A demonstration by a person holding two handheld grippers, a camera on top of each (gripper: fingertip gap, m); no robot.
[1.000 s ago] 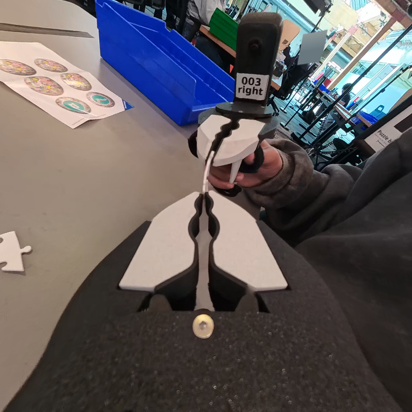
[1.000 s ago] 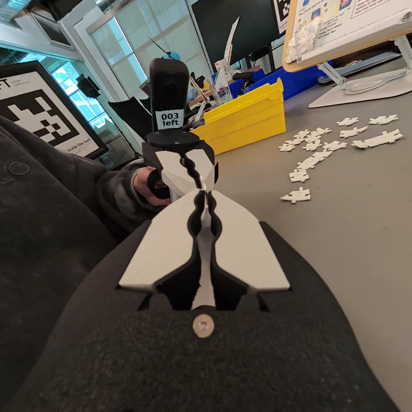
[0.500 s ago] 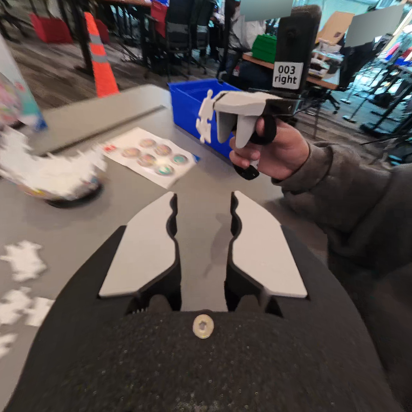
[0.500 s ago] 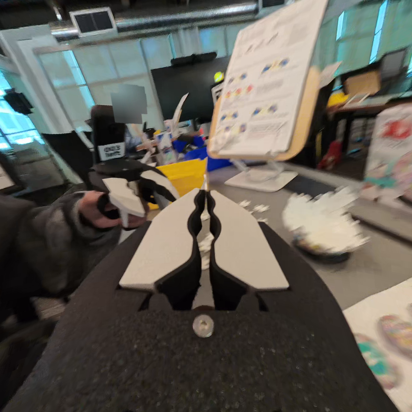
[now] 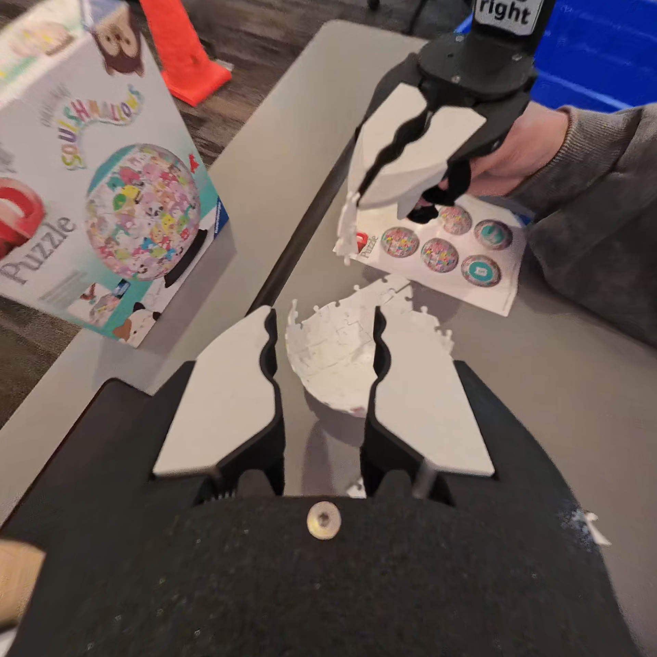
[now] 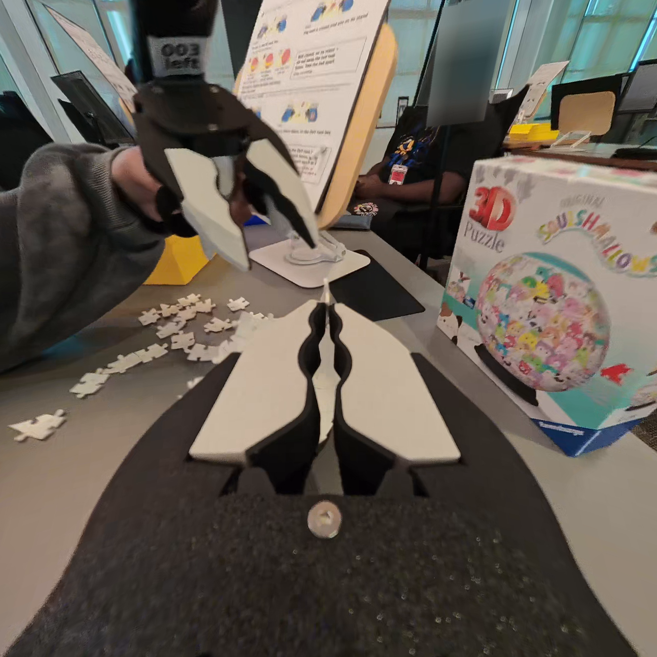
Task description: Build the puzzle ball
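On the table (image 5: 533, 409), a half-built puzzle ball (image 5: 330, 352) sits in the middle, with a sticker sheet (image 5: 444, 256) just behind it to the right and a puzzle box (image 5: 106, 199) standing to its left. Loose puzzle pieces (image 6: 170, 330) lie scattered on the table in front of an instruction board (image 6: 320, 89) on a stand.

This looks like a big shared workroom or lab. Tall windows (image 6: 604, 39) fill the back wall. A person (image 6: 419, 167) sits at another desk behind the grey tabletop (image 6: 409, 302). An instruction board (image 6: 320, 71) stands on a stand, and yellow bins (image 6: 177, 259) and blue bins (image 5: 597, 53) sit nearby.
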